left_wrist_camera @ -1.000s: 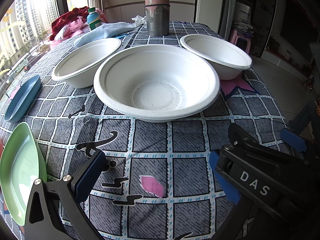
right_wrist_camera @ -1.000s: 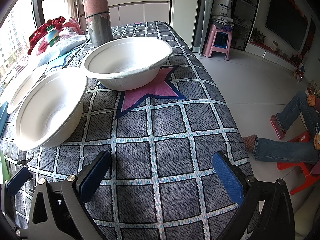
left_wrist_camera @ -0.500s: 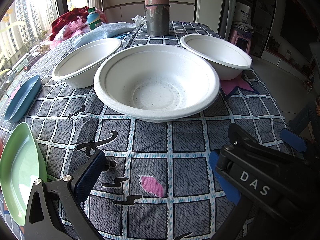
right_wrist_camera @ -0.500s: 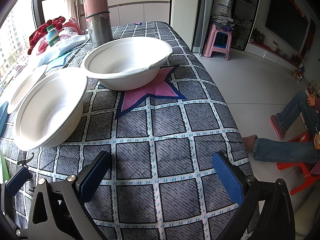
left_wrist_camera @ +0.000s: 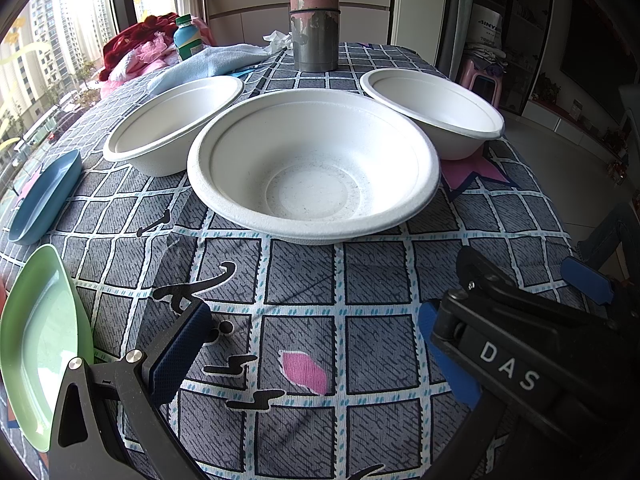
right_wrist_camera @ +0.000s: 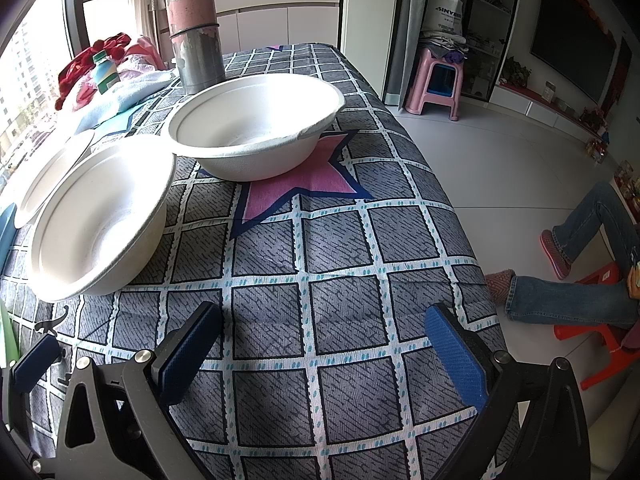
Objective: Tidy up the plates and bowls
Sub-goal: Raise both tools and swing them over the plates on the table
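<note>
The left gripper (left_wrist_camera: 310,352) and the right gripper (right_wrist_camera: 320,346) both hovered over the tablecloth (left_wrist_camera: 300,280) with jaws released, holding nothing. 3 white bowls sat mid-table: the middle bowl (left_wrist_camera: 314,164), the left bowl (left_wrist_camera: 172,120) and the right bowl (left_wrist_camera: 434,114). The green plate (left_wrist_camera: 38,344) and blue plate (left_wrist_camera: 44,196) lay at the left edge, both cut off by the frame.

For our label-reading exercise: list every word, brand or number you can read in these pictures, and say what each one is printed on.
"DAS": white letters on the black body of the right gripper, seen in the left wrist view.
White bag on the shelf: a blue line of print, blurred; roughly "...INVE...", not surely readable.
Green-capped bottle: label too small to read.
Bowls and plates: no text.
</note>
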`<state>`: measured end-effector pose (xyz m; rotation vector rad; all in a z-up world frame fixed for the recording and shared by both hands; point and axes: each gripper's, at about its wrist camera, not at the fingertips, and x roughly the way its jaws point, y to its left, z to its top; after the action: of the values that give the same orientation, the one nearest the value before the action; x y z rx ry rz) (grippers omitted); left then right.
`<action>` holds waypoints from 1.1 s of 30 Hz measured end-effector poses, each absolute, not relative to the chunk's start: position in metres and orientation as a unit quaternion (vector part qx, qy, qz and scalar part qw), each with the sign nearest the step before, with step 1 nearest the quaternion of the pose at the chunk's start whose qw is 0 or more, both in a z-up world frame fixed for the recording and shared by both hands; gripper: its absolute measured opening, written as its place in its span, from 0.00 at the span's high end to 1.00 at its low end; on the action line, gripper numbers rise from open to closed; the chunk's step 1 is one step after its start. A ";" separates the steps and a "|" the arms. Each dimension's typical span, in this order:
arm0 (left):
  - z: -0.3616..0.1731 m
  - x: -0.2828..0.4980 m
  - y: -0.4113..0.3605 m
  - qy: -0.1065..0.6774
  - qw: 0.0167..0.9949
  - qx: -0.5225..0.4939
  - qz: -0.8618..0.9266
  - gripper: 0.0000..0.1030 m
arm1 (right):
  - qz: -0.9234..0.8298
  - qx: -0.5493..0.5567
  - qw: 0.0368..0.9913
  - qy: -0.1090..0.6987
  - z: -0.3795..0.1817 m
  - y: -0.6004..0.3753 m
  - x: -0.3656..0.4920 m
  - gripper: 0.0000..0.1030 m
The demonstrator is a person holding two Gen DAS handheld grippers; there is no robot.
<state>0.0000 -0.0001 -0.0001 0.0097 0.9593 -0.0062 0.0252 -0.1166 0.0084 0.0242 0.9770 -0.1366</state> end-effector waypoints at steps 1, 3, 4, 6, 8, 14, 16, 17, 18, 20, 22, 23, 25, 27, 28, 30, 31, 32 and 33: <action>0.000 0.000 0.000 0.461 0.887 0.004 -0.003 0.00 | -0.065 0.012 0.881 0.469 0.008 -0.117 0.025 0.01; 0.000 0.000 0.000 0.461 0.887 0.005 -0.003 0.00 | -0.065 0.012 0.881 0.469 0.008 -0.117 0.025 0.01; 0.000 0.000 0.000 0.462 0.887 0.005 -0.003 0.00 | -0.065 0.012 0.881 0.469 0.008 -0.117 0.025 0.01; 0.000 0.000 0.000 0.461 0.887 0.004 -0.003 0.00 | -0.065 0.012 0.881 0.469 0.008 -0.116 0.025 0.01; 0.000 0.000 0.000 0.461 0.887 0.004 -0.003 0.00 | -0.066 0.011 0.881 0.469 0.008 -0.116 0.026 0.01; 0.000 0.000 -0.001 0.462 0.887 0.004 -0.003 0.00 | -0.067 0.016 0.881 0.467 0.005 -0.118 0.024 0.01; 0.000 0.000 0.000 0.463 0.886 0.005 -0.004 0.00 | -0.067 0.014 0.881 0.469 0.006 -0.118 0.024 0.01; 0.001 0.001 0.000 0.470 0.882 0.006 -0.007 0.00 | -0.066 0.009 0.879 0.472 0.007 -0.117 0.024 0.01; 0.001 0.002 0.000 0.481 0.877 0.008 -0.012 0.00 | -0.063 0.006 0.875 0.479 0.008 -0.118 0.025 0.01; 0.001 0.007 0.002 0.507 0.861 0.012 -0.016 0.00 | -0.056 0.006 0.866 0.497 0.008 -0.117 0.031 0.01; 0.002 0.012 -0.001 0.540 0.841 0.013 -0.016 0.00 | -0.042 0.000 0.848 0.528 0.007 -0.118 0.042 0.01; 0.002 0.018 -0.001 0.551 0.834 0.014 -0.016 0.00 | -0.031 -0.004 0.838 0.545 0.007 -0.120 0.047 0.01; 0.001 0.026 -0.003 0.577 0.817 0.016 -0.018 0.00 | -0.016 -0.011 0.826 0.564 0.006 -0.120 0.052 0.01; 0.001 0.034 -0.005 0.605 0.795 0.025 -0.028 0.00 | -0.009 -0.014 0.812 0.584 0.006 -0.121 0.057 0.01; 0.001 0.038 -0.006 0.618 0.785 0.029 -0.032 0.00 | -0.007 -0.015 0.805 0.593 0.006 -0.121 0.060 0.01; -0.002 0.047 -0.009 0.655 0.753 0.042 -0.045 0.00 | 0.003 -0.028 0.782 0.623 0.005 -0.120 0.069 0.01; -0.003 0.049 -0.010 0.668 0.741 0.047 -0.046 0.00 | 0.006 -0.031 0.770 0.638 0.004 -0.120 0.074 0.01; -0.002 0.050 -0.009 0.676 0.734 0.050 -0.044 0.00 | 0.003 -0.031 0.757 0.653 0.003 -0.121 0.077 0.01; 0.001 0.050 -0.008 0.678 0.732 0.049 -0.043 0.00 | -0.003 -0.029 0.748 0.663 0.003 -0.122 0.080 0.01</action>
<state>0.0500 -0.0081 0.0010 0.1074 1.4928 -0.0942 0.0796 -0.1222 0.0032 -0.0632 1.4504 -0.0074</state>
